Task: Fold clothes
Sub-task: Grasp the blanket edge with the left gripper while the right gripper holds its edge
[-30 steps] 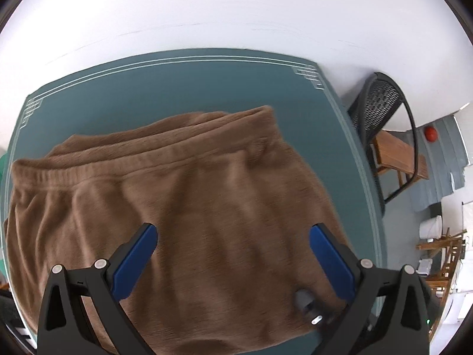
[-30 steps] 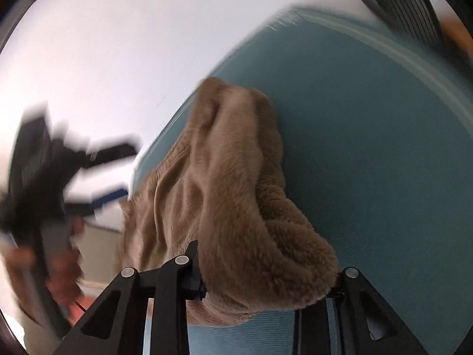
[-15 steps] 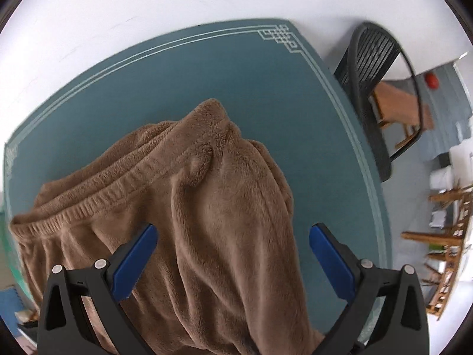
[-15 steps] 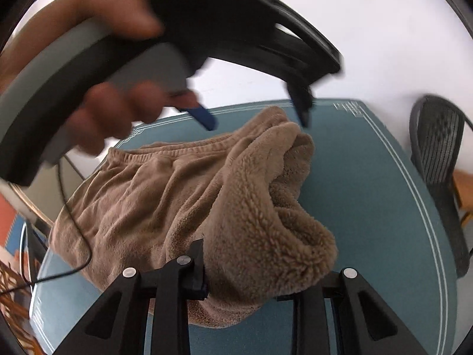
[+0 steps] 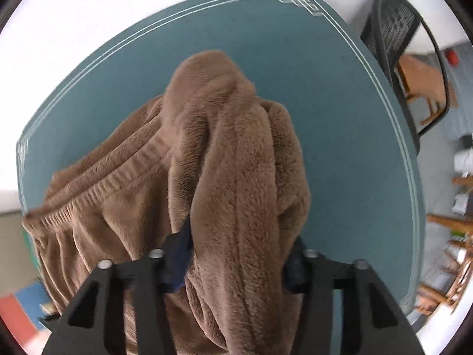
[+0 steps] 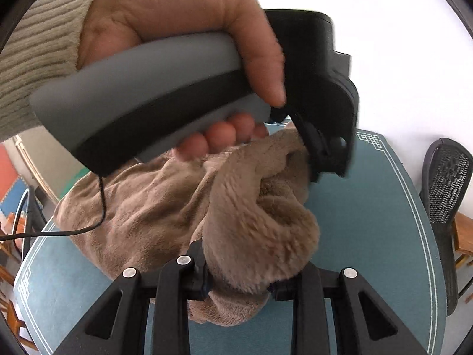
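Left gripper (image 5: pixel 239 254): clenched on a thick bunched fold of the brown fleece shorts (image 5: pixel 165 195). Fabric fills the gap between the blue pads, lower centre of the left wrist view. Only the left pad (image 5: pixel 177 254) is partly seen; the right one is mostly hidden by pile.

Right gripper (image 6: pixel 239 278): also clamped on the shorts (image 6: pixel 147 213), a fat roll of fleece being pinched between its fingers at lower centre of the right wrist view.

Garment location: on the teal table mat (image 5: pixel 340 112), with both gripped parts lifted and gathered into a ridge running from frame bottom up to centre in the left view. The ribbed elastic waistband (image 5: pixel 112 183) is spread out to the left of that ridge, toward the mat's left edge. In the right view the rest of the cloth is draped left of centre on the mat (image 6: pixel 369 222).

In the right view, the upper half of the frame is taken by the person's left hand (image 6: pixel 177 29), wrapped around the grey handle (image 6: pixel 142 88) of the other gripper, whose black fingers (image 6: pixel 322 153) are buried in the fleece at centre right. A beige ribbed sleeve (image 6: pixel 32 59) is seen upper left; a thin black cable (image 6: pixel 100 207) hangs at left.

A black mesh chair (image 5: pixel 396 35) stands off the mat's edge, upper right in the left view.
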Tool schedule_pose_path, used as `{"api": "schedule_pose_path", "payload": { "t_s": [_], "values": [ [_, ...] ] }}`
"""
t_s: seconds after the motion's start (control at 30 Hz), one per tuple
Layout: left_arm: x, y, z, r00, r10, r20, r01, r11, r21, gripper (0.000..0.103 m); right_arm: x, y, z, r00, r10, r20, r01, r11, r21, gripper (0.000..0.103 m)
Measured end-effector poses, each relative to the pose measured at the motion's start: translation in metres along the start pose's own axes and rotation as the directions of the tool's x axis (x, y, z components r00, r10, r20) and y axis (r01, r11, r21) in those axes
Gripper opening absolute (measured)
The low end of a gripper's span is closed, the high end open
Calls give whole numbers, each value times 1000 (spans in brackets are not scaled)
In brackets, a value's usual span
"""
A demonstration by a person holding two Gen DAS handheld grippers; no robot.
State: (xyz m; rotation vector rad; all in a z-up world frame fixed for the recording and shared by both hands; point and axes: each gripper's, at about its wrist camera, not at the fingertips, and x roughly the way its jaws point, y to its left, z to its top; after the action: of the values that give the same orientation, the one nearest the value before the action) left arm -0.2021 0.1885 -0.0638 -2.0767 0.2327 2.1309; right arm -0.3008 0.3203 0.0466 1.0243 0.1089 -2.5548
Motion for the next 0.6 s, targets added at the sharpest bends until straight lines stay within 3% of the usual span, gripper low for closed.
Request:
{"api": "schedule_pose_path", "payload": {
  "t_s": [0.17,0.23,0.43,0.6],
  "values": [
    [-15,27,-9,996,-79,40,82,994,-78,38,2,-2,3,1000,17,3,-17,1000,11,29],
    [-19,36,-12,993,-102,53,107,990,-95,36,-15,-10,4,1000,23,5,-23,1000,20,29],
    [-42,65,-27,981,-160,107,171,980,-103,35,-29,-9,20,998,54,17,-56,995,88,29],
    [-68,106,-37,961,-228,154,246,962,-117,35,-36,10,39,997,63,52,-69,990,120,29]
  ]
}}
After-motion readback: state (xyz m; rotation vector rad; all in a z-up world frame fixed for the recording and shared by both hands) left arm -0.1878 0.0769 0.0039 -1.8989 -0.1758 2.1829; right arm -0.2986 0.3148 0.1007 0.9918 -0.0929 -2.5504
